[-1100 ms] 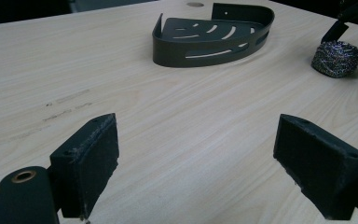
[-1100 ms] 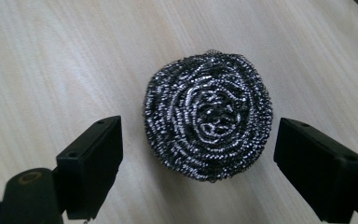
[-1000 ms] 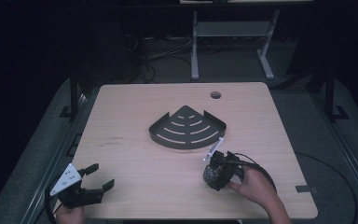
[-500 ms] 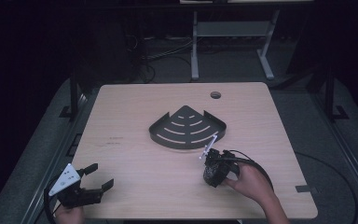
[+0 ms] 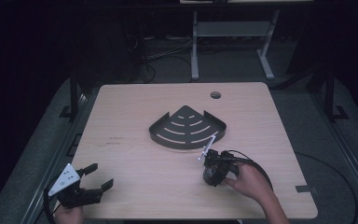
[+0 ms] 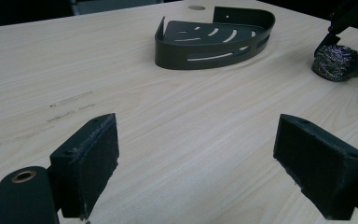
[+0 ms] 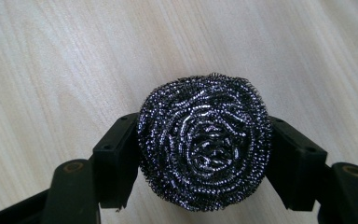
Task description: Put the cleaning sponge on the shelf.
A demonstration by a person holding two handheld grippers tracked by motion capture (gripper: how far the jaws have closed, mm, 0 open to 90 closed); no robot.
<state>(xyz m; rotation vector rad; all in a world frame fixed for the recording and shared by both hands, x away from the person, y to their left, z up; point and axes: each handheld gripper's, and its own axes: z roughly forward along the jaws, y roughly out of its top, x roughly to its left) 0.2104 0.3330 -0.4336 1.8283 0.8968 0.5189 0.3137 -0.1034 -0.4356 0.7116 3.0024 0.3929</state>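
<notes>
1. The right gripper has just been squeezing its jaws together, and now they are pressing on both sides of the shiny scrubber ball. A second ago the jaws were standing wide around it, so this grab is new.
2. The scrubber ball is sitting on the wooden table, near the front and toward the right, just in front of the black corner tray. The two are close but not touching.
3. The ball is still looking like it is resting on the table, so I think the lifting is coming next. The tray is the nearest place it could go.
4. The left gripper is waiting at the front left corner of the table. Its jaws are standing wide apart and holding nothing.
5. The squeeze is looking even, so the ball is probably not slipping out.
</notes>
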